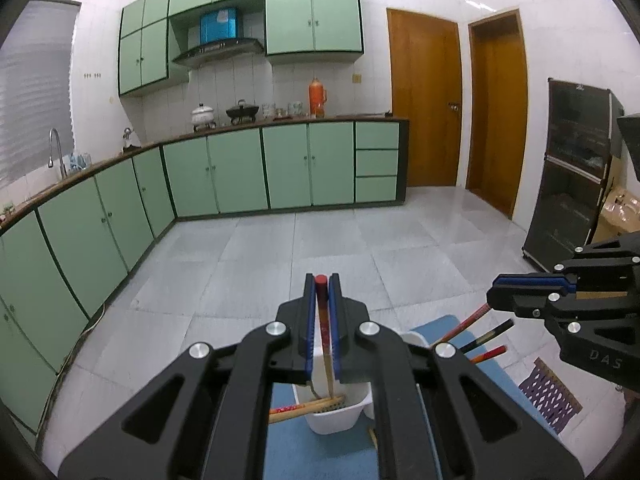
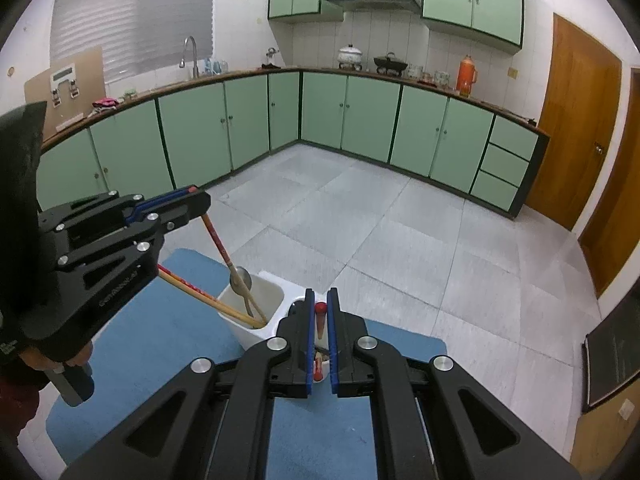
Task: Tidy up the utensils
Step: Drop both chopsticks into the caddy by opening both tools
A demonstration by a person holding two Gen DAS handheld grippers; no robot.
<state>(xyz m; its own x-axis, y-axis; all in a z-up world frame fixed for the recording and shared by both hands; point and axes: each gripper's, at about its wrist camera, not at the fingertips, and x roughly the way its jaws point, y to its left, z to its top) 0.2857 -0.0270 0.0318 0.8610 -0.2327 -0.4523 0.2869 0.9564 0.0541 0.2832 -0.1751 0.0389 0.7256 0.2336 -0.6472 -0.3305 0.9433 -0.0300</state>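
My left gripper (image 1: pixel 322 280) is shut on a red-topped chopstick (image 1: pixel 323 312) whose lower end stands in a white utensil holder (image 1: pixel 340 416) that holds several chopsticks. In the right wrist view the left gripper (image 2: pixel 192 196) holds that chopstick (image 2: pixel 216 240) above the holder's left compartment (image 2: pixel 264 292), beside a metal spoon (image 2: pixel 242 278). My right gripper (image 2: pixel 321 300) is shut on another red-topped chopstick (image 2: pixel 321 316) over the holder's right compartment. It also shows in the left wrist view (image 1: pixel 500 292), with several chopstick ends (image 1: pixel 476 320) below it.
The holder stands on a blue mat (image 2: pixel 160 340) on a pale table. A patterned coaster (image 1: pixel 550 396) lies at the right. Green kitchen cabinets (image 2: pixel 360 120) and grey tile floor (image 2: pixel 400 220) lie beyond. A dark cabinet (image 1: pixel 572 176) stands at the right.
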